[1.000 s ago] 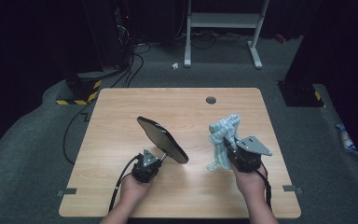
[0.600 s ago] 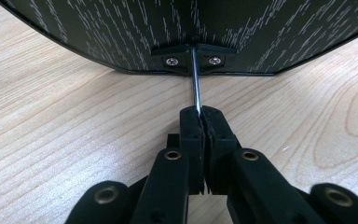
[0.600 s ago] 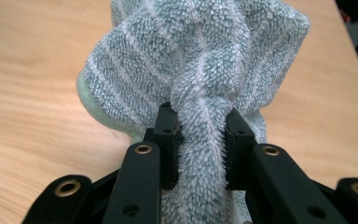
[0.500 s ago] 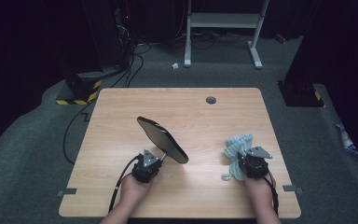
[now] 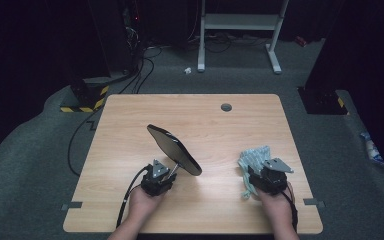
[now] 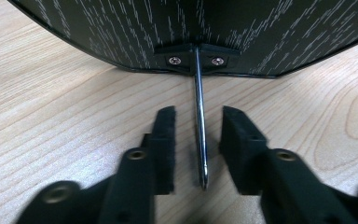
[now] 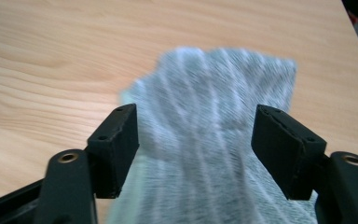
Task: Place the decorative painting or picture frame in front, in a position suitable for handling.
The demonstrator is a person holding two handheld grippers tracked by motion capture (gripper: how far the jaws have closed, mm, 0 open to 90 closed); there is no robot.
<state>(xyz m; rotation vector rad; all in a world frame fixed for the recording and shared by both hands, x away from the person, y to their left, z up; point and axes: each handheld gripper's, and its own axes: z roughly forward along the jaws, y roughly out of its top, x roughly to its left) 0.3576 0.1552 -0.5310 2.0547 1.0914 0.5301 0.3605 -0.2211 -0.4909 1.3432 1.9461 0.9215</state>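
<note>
The mirror [image 5: 174, 149], a dark oval on a thin metal stem [image 6: 199, 130], stands tilted just left of centre in the high view, its lower edge near the counter [image 5: 130, 120]. In the left gripper view the stem runs down between the jaws of the left claw [image 6: 198, 149], which stand apart with a gap on each side, so nothing is clamped. The pale cloth [image 5: 254, 159] lies bunched at lower right, on the counter. The right claw [image 7: 196, 140] sits low over it with its jaws wide apart, the fabric lying between them unpinched. Judging by this, wiping looks paused or not begun: both grips must be taken before cloth meets glass.
</note>
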